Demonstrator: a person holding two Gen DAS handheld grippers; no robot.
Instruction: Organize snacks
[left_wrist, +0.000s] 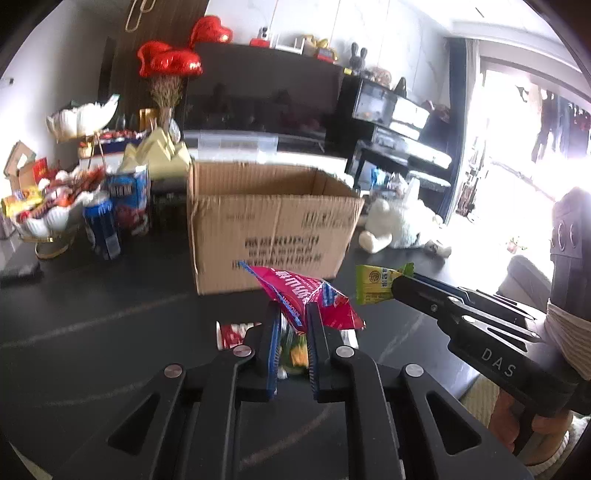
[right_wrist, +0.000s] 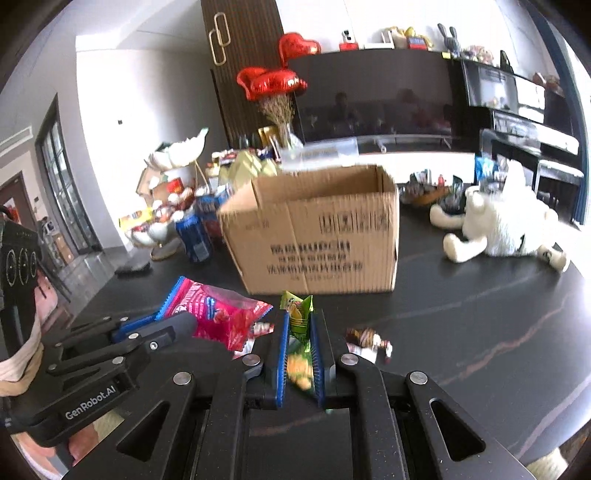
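Note:
My left gripper (left_wrist: 293, 314) is shut on a pink snack packet (left_wrist: 310, 301), held above the dark table in front of an open cardboard box (left_wrist: 269, 225). My right gripper (right_wrist: 299, 317) is shut on a green-yellow snack packet (right_wrist: 297, 321); it also shows in the left wrist view (left_wrist: 373, 284), at the tip of the right gripper (left_wrist: 397, 286). In the right wrist view the left gripper (right_wrist: 184, 319) holds the pink packet (right_wrist: 221, 314) to my left, and the box (right_wrist: 317, 229) stands just beyond both. Loose wrapped snacks lie on the table below: a red-white one (left_wrist: 232, 334) and a brown one (right_wrist: 367, 338).
Blue cans and cartons (left_wrist: 118, 206) and a white shell-shaped bowl of snacks (left_wrist: 51, 210) stand left of the box. A white plush toy (right_wrist: 506, 225) lies on the table to the right. Red heart balloons (left_wrist: 170, 61) and a dark cabinet are behind. The table edge (right_wrist: 554, 424) curves at the right.

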